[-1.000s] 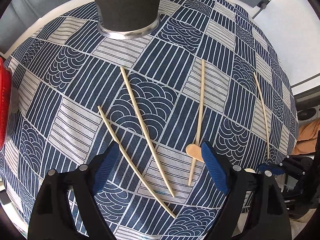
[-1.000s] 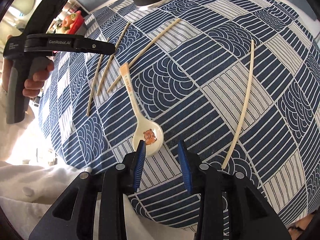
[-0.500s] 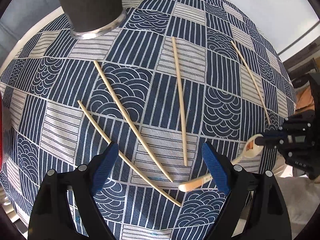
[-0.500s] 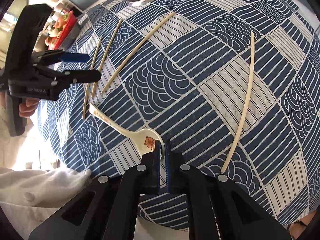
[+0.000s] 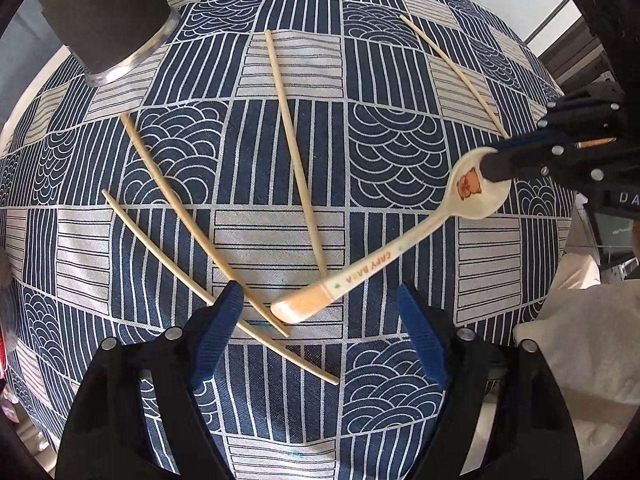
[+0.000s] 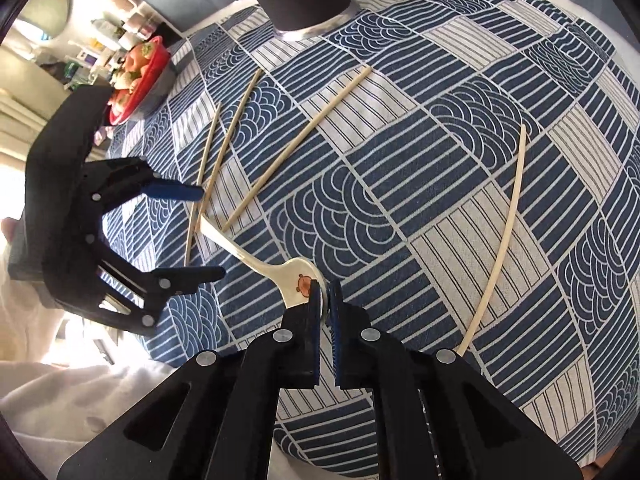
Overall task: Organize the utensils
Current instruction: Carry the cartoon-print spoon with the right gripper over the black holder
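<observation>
The table (image 5: 400,80), under a blue patterned cloth, bears a dark cup (image 5: 104,12), four chopsticks and a spoon (image 5: 400,248). The spoon lies slantwise, bowl toward the right gripper (image 6: 325,300), whose fingers pinch its rim. Its handle end reaches between the left gripper (image 5: 320,320) fingers, which are closing but not touching. The spoon is cream, with an orange handle tip and a cartoon animal.

A home dining area is showing: patterned tablecloth (image 6: 440,168), fruit bowl (image 6: 140,76) (red), cluttered shelves (image 6: 116,12) behind.
</observation>
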Motion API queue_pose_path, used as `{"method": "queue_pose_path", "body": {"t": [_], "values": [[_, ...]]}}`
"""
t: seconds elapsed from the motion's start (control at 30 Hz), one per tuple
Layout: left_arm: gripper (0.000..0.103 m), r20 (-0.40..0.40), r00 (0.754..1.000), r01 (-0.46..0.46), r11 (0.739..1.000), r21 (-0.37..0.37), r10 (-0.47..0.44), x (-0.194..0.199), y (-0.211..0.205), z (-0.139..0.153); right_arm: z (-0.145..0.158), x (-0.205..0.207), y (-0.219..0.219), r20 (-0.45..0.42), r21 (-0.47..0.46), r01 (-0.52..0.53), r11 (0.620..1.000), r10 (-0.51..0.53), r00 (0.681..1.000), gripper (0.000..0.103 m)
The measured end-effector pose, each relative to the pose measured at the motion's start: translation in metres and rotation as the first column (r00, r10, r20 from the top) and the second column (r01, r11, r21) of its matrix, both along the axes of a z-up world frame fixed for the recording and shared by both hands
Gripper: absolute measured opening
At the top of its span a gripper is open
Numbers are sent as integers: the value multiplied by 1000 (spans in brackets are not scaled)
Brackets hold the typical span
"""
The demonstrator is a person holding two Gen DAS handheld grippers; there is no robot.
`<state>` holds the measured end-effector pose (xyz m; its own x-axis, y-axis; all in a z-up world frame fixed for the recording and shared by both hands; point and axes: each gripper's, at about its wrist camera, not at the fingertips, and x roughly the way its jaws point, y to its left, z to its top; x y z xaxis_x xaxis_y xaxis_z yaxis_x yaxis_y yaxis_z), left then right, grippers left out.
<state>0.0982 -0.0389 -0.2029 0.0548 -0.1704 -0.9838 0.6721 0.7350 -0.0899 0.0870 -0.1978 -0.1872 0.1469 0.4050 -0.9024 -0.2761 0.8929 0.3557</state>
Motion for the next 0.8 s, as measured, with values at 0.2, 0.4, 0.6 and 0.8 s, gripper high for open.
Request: {"method": "queue_pose_path", "body": {"t": [0.2,0.4,0.6,0.8], "values": [[38,38,999,-6,1000,19,5,6,5,8,19,10,2,45,26,-14,1000,13,999,5],[33,80,996,-47,999,2,46,10,21,25,43,25,7,110,25,-40,999,37,993,5],[31,126,987,-100,995,-25,102,21,34,48,76,41,20,198,1,-81,997,79,977,5],[30,184,972,-141,989,-53,149,35,40,73,113,56,32,292,-33,-113,993,118,949,5]]}}
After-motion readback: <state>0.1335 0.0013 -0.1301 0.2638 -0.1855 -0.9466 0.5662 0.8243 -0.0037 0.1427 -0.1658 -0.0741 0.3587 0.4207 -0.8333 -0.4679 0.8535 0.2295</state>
